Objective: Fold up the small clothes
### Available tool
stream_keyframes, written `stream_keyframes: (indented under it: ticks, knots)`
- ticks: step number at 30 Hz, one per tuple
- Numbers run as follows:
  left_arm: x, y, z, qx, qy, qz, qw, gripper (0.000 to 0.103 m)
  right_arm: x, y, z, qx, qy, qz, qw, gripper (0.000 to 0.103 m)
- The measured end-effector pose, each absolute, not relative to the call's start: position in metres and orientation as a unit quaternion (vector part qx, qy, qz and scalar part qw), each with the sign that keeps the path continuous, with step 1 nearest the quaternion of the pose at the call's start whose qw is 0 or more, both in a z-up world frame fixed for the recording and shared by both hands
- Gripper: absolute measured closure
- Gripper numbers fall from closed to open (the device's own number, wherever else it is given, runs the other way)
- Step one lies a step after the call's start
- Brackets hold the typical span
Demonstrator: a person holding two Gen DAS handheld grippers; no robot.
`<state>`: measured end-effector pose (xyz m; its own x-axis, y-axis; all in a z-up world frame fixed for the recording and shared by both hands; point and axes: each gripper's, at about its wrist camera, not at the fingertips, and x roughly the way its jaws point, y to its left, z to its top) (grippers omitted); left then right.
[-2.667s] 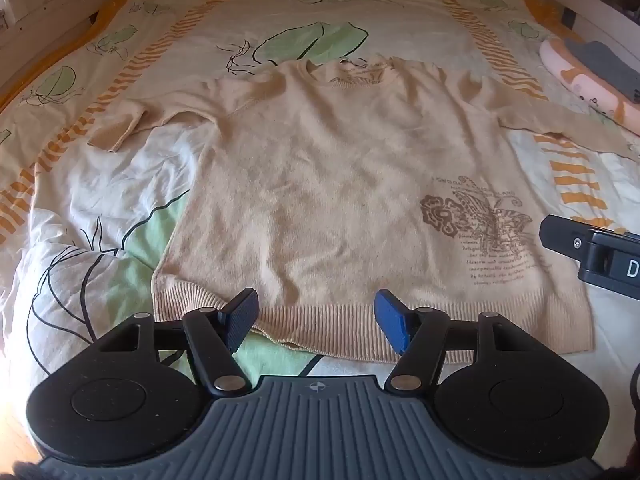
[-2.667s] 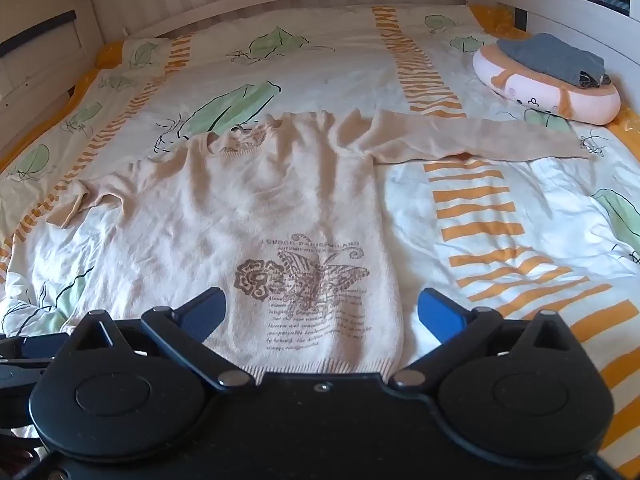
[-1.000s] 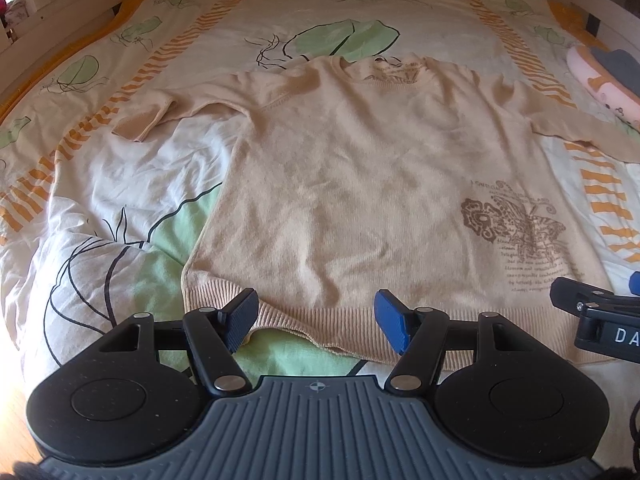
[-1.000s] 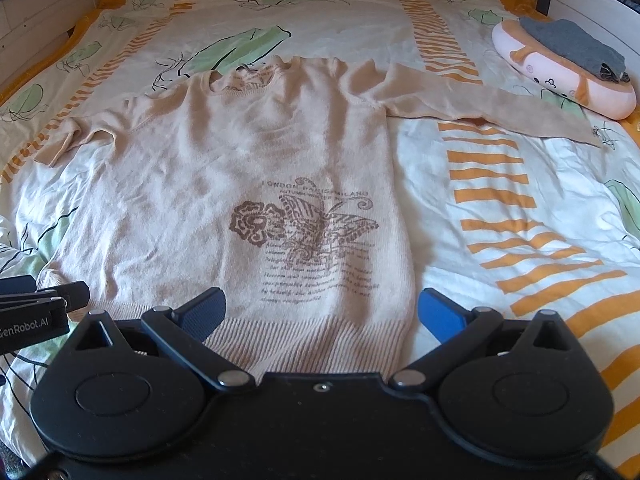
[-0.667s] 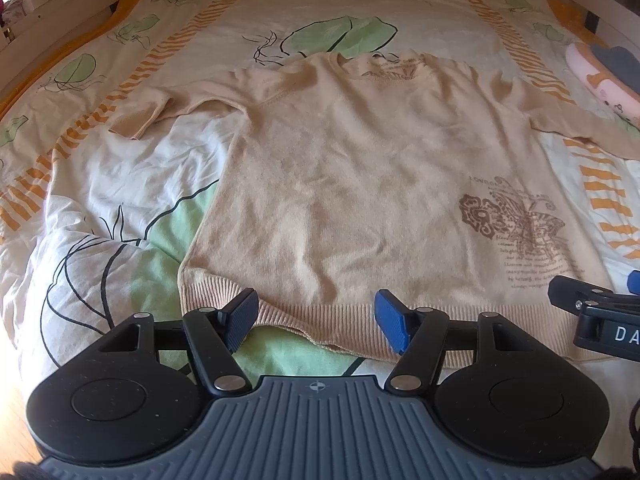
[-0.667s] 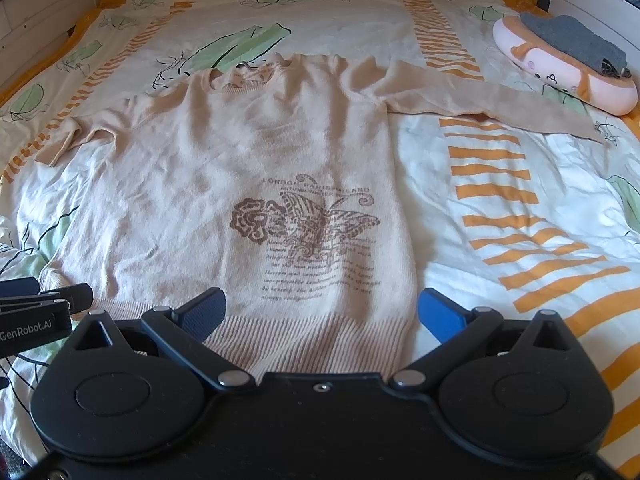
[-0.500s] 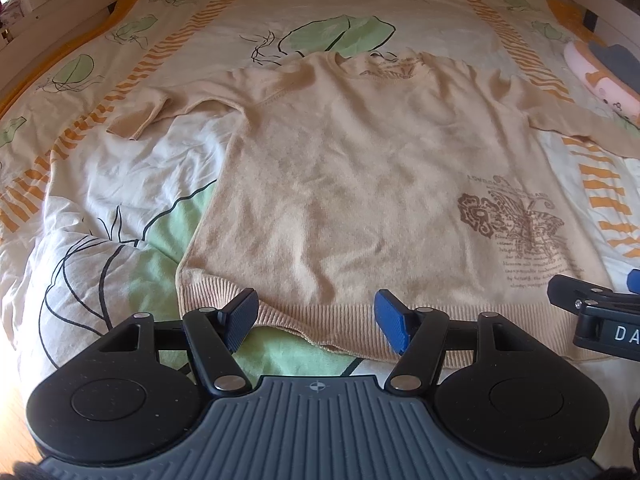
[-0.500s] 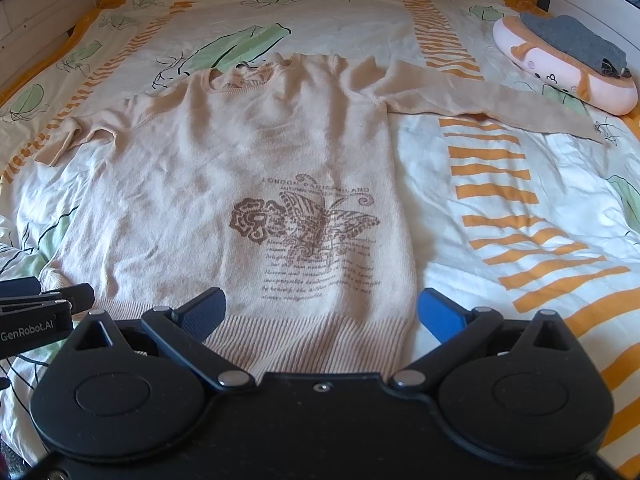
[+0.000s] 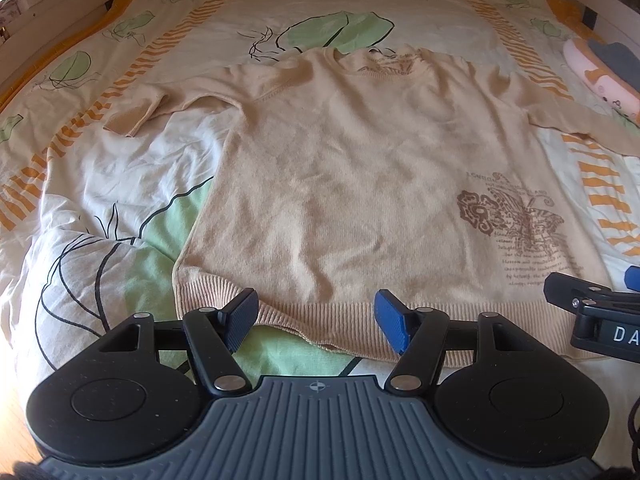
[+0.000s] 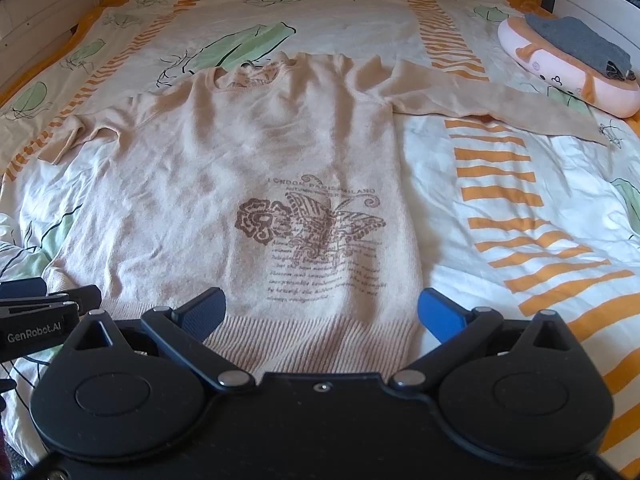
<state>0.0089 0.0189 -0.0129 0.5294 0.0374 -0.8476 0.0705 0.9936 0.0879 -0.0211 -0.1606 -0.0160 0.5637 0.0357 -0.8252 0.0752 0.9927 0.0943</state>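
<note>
Since the view from a few seconds back, I have brought both tongs in closer over the near edge of the sweater (image 9: 360, 184); its ribbed hem (image 9: 328, 320) now sits right in front of the pads, and over the last second nothing in the view shifts. I read that as the approach being finished and the first fold not yet begun.

My left tongs (image 9: 316, 316) stand released, pads apart above the hem, grasping nothing. My right tongs (image 10: 322, 312) are likewise released, spread wider, over the hem near the sweater's right corner.

The sweater lies flat, front up, on the bed (image 10: 540, 216), collar at the far end, butterfly print (image 10: 308, 220) near my right tongs.

Counted: one sweater with two sleeves, the left sleeve (image 9: 168, 104) bent back on itself, the right sleeve (image 10: 500, 108) stretched out straight; two tongs; one plush cushion (image 10: 560, 76) at the far right with one folded grey garment (image 10: 580, 46) on it.
</note>
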Motion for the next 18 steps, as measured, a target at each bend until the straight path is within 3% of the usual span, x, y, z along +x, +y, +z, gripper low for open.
stream_keyframes:
  ticks: [18]
  knots:
    - [0.0101, 0.0174, -0.0111, 0.058, 0.486, -0.017, 0.872, 0.040, -0.0201, -0.1600, -0.0151, 0.059, 0.466, -0.010, 0.883, 0.001]
